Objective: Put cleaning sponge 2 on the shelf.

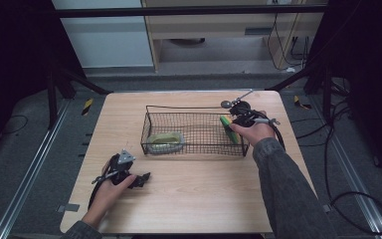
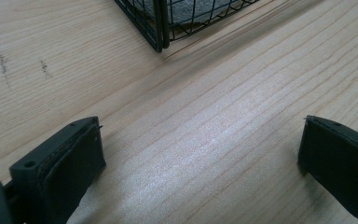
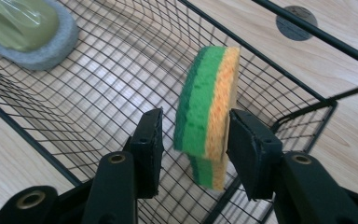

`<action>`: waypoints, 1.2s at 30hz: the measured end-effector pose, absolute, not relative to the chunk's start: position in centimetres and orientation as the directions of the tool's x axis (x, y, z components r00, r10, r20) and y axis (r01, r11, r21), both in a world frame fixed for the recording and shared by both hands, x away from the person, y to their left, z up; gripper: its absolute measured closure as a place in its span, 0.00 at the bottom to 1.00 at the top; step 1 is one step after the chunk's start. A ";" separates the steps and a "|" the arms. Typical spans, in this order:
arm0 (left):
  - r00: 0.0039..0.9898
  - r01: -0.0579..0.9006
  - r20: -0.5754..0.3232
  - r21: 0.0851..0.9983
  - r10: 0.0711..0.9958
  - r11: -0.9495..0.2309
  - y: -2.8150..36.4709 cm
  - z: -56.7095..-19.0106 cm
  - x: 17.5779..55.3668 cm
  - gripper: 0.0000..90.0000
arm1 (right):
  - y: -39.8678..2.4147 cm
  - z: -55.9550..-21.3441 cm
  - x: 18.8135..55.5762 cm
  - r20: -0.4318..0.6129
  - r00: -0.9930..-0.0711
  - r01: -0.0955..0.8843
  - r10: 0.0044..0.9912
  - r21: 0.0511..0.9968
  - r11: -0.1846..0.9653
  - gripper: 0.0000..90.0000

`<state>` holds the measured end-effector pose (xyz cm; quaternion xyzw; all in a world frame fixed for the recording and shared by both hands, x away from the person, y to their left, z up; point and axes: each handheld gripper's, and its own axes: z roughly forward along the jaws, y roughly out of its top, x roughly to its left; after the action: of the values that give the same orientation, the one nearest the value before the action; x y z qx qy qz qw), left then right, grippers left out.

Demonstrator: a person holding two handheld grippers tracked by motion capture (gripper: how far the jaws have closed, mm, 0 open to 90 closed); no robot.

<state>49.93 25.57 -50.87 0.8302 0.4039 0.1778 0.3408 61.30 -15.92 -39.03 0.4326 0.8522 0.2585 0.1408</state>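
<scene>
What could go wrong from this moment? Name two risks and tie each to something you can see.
1. The sponge stands on edge between the right gripper's jaws; a gap shows on the green side, so it may tip or drop unevenly into the wire basket.
2. The right gripper reaches over the basket's corner; its jaws might catch the rim and shift the basket toward the scrubber.

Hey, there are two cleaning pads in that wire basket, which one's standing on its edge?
The green-and-yellow sponge, upright between the right gripper's jaws at the basket's right end. The grey pad with the olive top lies flat at the left end.
</scene>
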 end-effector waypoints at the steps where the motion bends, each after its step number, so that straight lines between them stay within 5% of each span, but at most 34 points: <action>1: 0.611 0.549 0.020 0.709 0.791 -0.442 25.6 -50.9 49.9 0.00 | -15.8 -39.0 61.3 -0.016 -0.588 0.663 0.808 0.562 0.494 0.62; 13: 0.611 0.549 0.020 0.709 0.791 -0.442 25.6 -50.9 49.9 0.00 | -14.3 -39.5 61.3 0.015 -0.607 0.668 0.794 0.551 0.500 0.59; 36: 0.612 0.549 0.020 0.709 0.791 -0.443 25.6 -50.9 50.0 0.00 | -15.5 -39.1 60.7 0.008 -0.565 0.666 0.825 0.596 0.450 0.27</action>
<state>49.95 25.57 -50.87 0.8306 0.4032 0.1776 0.3405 60.74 -15.54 -39.07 0.4440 0.8393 0.2794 0.1427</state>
